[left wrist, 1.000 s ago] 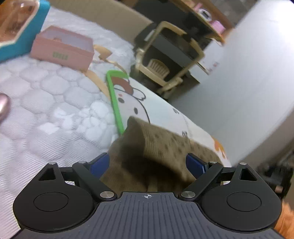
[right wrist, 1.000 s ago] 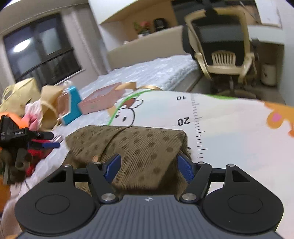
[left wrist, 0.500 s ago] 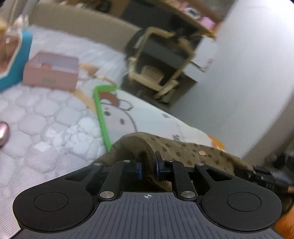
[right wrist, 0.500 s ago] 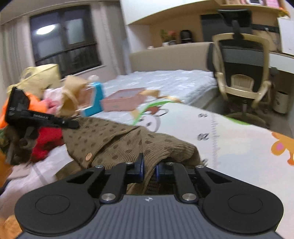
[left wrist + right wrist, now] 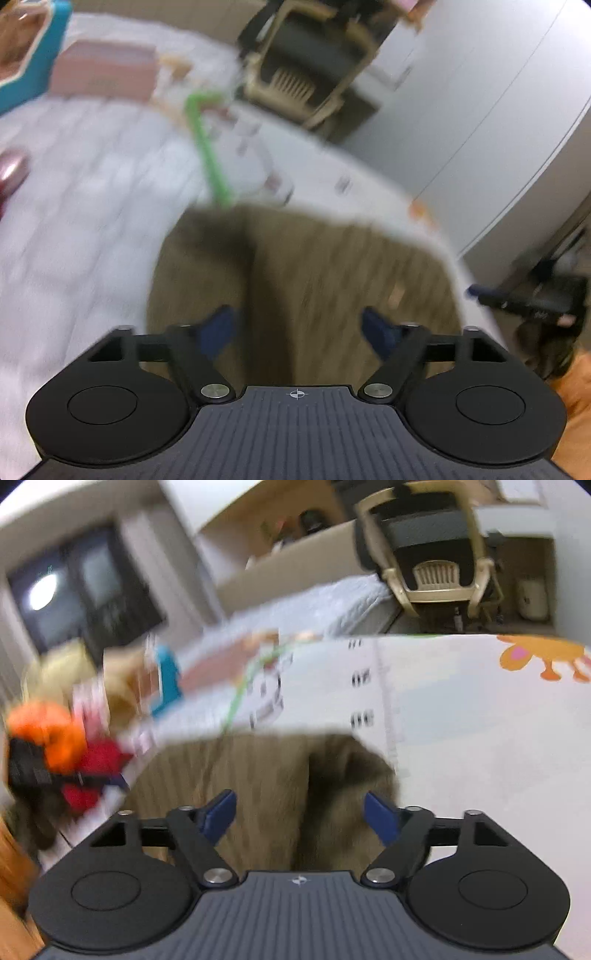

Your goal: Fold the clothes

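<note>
A brown dotted garment point(image 5: 325, 273) lies spread on the white cartoon play mat point(image 5: 258, 158), blurred by motion. My left gripper point(image 5: 301, 330) hovers just above its near part, jaws wide apart with nothing pinched. In the right wrist view the same brown garment point(image 5: 266, 768) lies flat below my right gripper point(image 5: 299, 812), which also stands open over the cloth with its blue pads apart. The other gripper shows at the right edge of the left wrist view point(image 5: 532, 299).
A pink box point(image 5: 103, 74) and a teal box point(image 5: 33, 55) sit on the quilted white bed point(image 5: 74, 206). A beige office chair point(image 5: 432, 550) stands past the mat. A heap of orange and red clothes point(image 5: 62, 746) lies at the left.
Half a second ago both grippers were shut on the lifted brown garment. Now both have opened and the garment lies lower and flatter on the mat.
</note>
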The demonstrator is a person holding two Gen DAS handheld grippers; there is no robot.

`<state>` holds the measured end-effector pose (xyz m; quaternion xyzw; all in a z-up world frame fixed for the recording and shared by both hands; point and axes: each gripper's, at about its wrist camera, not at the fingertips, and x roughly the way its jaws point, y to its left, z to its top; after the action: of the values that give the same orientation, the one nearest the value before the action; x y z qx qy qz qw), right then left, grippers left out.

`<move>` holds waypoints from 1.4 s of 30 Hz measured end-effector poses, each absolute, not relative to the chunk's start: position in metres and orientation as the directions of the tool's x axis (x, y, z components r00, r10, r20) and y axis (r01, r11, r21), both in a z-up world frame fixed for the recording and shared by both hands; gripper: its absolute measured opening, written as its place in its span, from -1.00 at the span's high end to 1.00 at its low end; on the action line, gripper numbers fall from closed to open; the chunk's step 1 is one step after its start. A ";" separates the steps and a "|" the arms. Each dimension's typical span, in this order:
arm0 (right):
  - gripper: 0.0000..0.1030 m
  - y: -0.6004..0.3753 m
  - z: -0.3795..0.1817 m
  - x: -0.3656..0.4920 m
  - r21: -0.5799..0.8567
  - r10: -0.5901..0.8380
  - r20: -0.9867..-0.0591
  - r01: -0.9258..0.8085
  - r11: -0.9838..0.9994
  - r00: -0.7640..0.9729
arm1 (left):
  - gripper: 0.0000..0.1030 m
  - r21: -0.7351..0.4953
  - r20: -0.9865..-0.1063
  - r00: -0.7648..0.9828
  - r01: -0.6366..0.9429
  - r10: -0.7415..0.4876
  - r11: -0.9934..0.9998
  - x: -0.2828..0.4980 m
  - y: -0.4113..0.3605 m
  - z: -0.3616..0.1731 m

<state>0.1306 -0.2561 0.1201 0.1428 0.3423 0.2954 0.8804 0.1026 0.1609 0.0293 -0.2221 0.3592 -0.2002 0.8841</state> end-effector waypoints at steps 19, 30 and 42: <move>-0.56 -0.202 0.104 0.352 0.556 0.621 -0.481 -0.332 0.762 0.620 | -0.84 -0.565 -0.552 0.640 0.185 -0.535 0.804 0.299 0.142 0.015; -0.56 -0.158 0.116 0.328 0.194 0.555 -0.498 -0.538 0.820 0.666 | -0.90 -0.437 -0.483 0.633 0.424 -0.605 0.793 0.279 0.113 0.033; -0.61 -0.150 0.072 0.271 0.143 0.537 -0.624 -0.593 0.793 0.568 | -0.90 -0.357 -0.591 0.627 0.360 -0.507 0.862 0.232 0.096 -0.006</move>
<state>0.2714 -0.1500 0.0720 -0.0412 0.3377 0.3194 0.8845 0.2324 0.0958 -0.0056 -0.1028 0.3578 -0.2420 0.8960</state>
